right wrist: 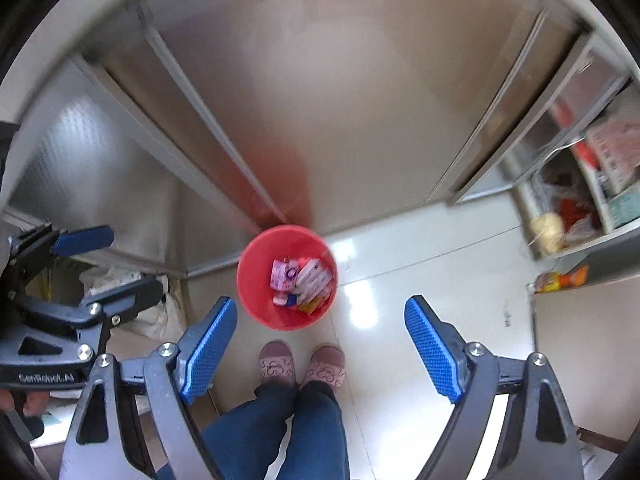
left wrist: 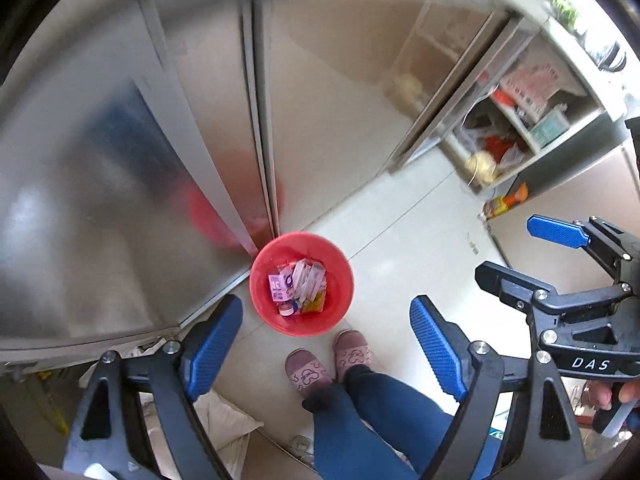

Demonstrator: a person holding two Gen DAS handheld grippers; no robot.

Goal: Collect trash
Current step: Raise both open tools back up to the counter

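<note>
Bin (left wrist: 302,284) sits on the pale floor (left wrist: 400,240), hard against the steel cabinet (left wrist: 120,160), and it's red, round and open-topped. Trash (left wrist: 298,286) lies at its bottom: a pink carton, white wrappers, a yellow packet, all in a loose heap. Left gripper (left wrist: 326,348) hangs above the bin, blue pads spread wide, nothing between them. Right gripper (right wrist: 320,344) hovers alongside on the right, equally wide and empty. Each shows at the edge of the other's camera. Slippers (right wrist: 302,366), 2 of them, stand just near of the bin, jeans above them. Far right, an open shelf (left wrist: 520,128) holds bags and boxes, too blurred to name. A yellow-orange packet (left wrist: 506,202) lies on the floor below that shelf, well apart from the bin.
</note>
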